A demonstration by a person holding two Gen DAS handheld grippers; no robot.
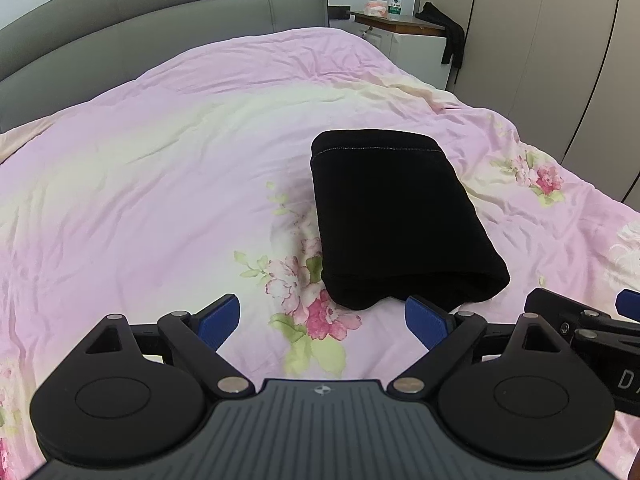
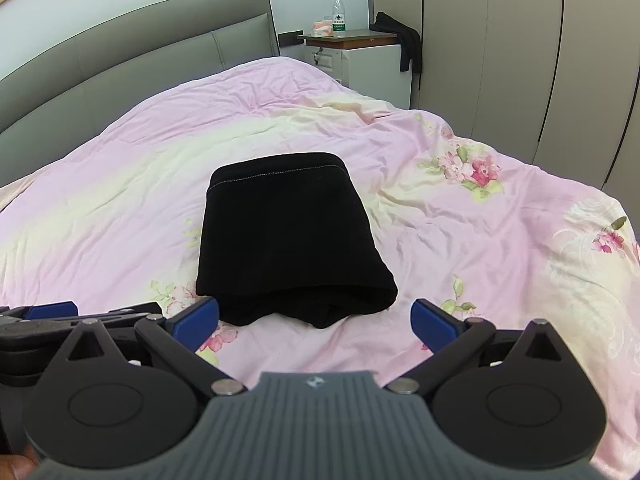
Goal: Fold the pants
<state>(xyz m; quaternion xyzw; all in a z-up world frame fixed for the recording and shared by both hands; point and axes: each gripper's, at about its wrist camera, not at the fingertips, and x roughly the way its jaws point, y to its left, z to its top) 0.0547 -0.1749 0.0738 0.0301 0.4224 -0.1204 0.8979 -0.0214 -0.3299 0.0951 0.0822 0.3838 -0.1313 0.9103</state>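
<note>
The black pants (image 1: 396,220) are seen folded into a compact rectangular bundle, laid on the pink flowered quilt (image 1: 140,200) that covers the bed. In the left wrist view the bundle lies just ahead of the left tongs (image 1: 322,320) and a little to the right of their centre line; in the right wrist view the same bundle (image 2: 288,236) is found almost straight ahead of the right tongs (image 2: 314,318). A line of pale stitching is visible across the far end of the bundle, and the layered, rounded edge is turned towards the cameras. Both pairs of tongs are held spread wide, their blue pads well apart, and nothing is gripped between them; only the quilt is seen in the gaps. The near edge of the pants is not touched by either pair. Part of the right tongs is caught at the right edge of the left view, and part of the left tongs at the left edge of the right view. Behind the bed a grey padded headboard (image 1: 160,28) is seen, and beside it a nightstand (image 2: 352,52) on which a plastic water bottle (image 2: 338,16) stands upright and over whose corner a dark garment (image 2: 404,40) is draped. Tall wardrobe doors (image 2: 520,60) are seen on the right.
</note>
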